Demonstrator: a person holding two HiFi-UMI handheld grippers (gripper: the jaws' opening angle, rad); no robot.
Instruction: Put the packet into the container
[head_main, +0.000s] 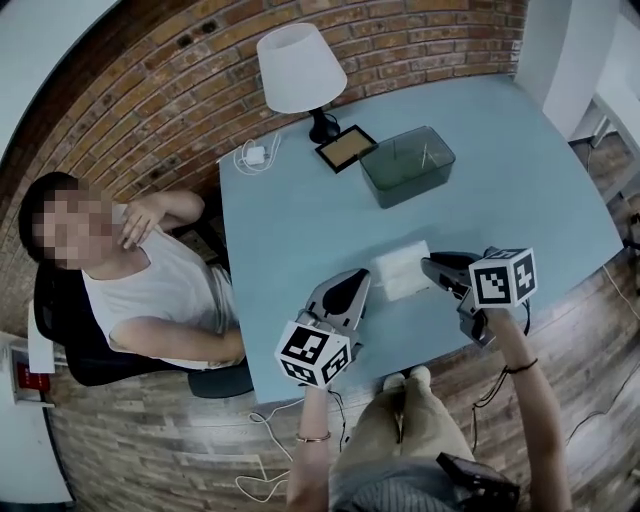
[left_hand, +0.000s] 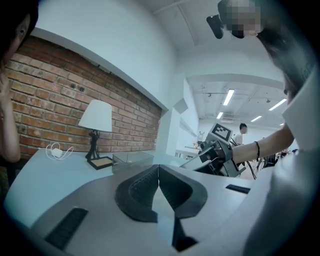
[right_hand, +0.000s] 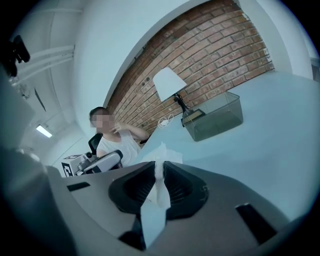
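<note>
Blue table (head_main: 300, 220), lamp (head_main: 298, 68), container (head_main: 407, 165); packet (head_main: 402, 272) in right hand-held gripper (head_main: 430, 266) (left hand-held gripper (head_main: 361, 282) closed).

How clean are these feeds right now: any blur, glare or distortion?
Head view: fisheye bows the table edges, lighting even, packet bright white. Left gripper view: ceiling strip lights glare behind; left gripper close up is soft. Right gripper view: dark corners, packet edge in the right gripper blurred, container crisp.

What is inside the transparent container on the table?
The container looks empty: only its tinted bottom shows. Nothing covers it. The packet is outside, in the right gripper.
</note>
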